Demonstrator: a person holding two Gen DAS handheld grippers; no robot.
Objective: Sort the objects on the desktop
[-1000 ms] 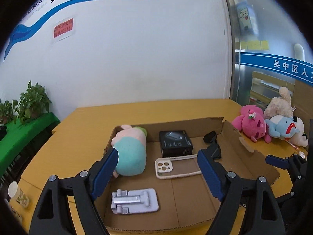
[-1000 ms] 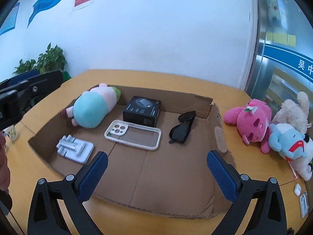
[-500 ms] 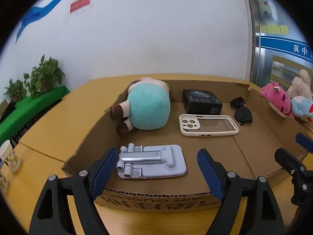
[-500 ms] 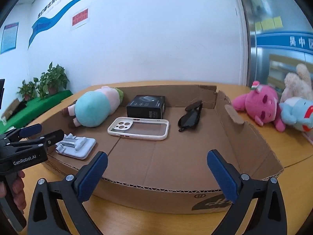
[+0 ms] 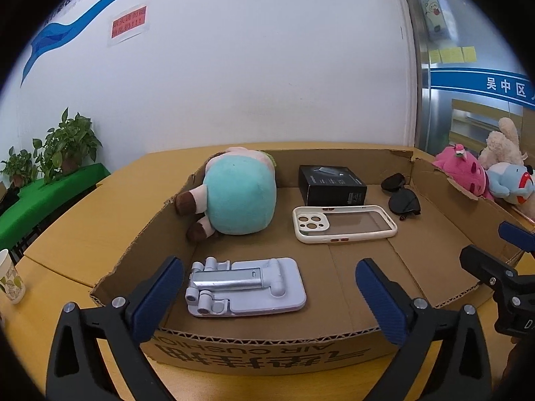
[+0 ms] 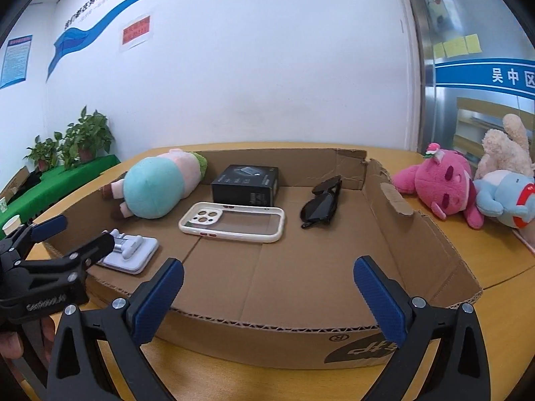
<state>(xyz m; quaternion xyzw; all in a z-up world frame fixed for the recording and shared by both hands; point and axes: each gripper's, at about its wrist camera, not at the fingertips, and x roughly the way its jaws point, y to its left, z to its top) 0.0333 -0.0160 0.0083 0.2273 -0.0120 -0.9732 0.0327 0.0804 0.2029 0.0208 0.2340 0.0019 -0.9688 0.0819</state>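
Note:
A shallow cardboard box [image 5: 254,351] [image 6: 267,330] on the wooden table holds a teal plush [image 5: 239,197] [image 6: 157,188], a black carton [image 5: 331,185] [image 6: 245,183], a white phone case [image 5: 344,224] [image 6: 232,222], black sunglasses [image 5: 403,198] [image 6: 321,207] and a grey folding phone stand [image 5: 245,285] [image 6: 132,250]. My left gripper [image 5: 269,295] is open and empty, low at the box's front edge just before the stand; it also shows in the right wrist view [image 6: 67,239]. My right gripper [image 6: 267,295] is open and empty at the box's front right; it also shows in the left wrist view [image 5: 495,250].
A pink plush [image 6: 441,182] [image 5: 463,170], a blue plush [image 6: 505,198] [image 5: 508,182] and a cream plush [image 6: 508,147] lie on the table right of the box. A paper cup [image 5: 10,279] stands at the left table edge. Potted plants [image 5: 63,143] stand far left.
Both grippers have dropped from above the box to its front edge and come closer. The left one now faces the phone stand. Both stay open and empty; nothing in the box moved.

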